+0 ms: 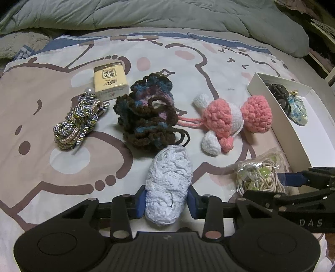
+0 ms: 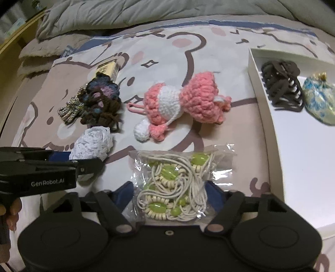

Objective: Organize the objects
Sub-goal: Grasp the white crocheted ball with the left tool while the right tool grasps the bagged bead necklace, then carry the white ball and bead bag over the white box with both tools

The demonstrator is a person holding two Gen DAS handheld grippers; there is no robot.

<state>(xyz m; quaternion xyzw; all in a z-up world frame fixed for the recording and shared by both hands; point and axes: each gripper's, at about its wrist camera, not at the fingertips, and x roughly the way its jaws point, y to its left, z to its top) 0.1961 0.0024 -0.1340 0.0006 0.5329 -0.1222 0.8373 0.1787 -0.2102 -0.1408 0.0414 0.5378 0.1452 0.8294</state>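
My left gripper (image 1: 166,200) is shut on a pale blue crochet bundle (image 1: 168,184) lying on the bed; the bundle also shows in the right wrist view (image 2: 93,143). My right gripper (image 2: 167,196) is shut on a clear bag of cord and green beads (image 2: 178,184), which shows in the left wrist view (image 1: 259,175) too. A pink and white crochet toy (image 1: 230,119), a dark brown and blue crochet piece (image 1: 146,113), a twisted cord bundle (image 1: 77,121) and a yellow box (image 1: 110,82) lie on the sheet.
A white box (image 2: 297,146) at the right holds a dark hair claw (image 2: 280,83) and a blue patterned pouch (image 2: 320,100). A grey-green quilt (image 1: 167,14) is bunched along the far side. The bed sheet (image 1: 41,167) has a cartoon print.
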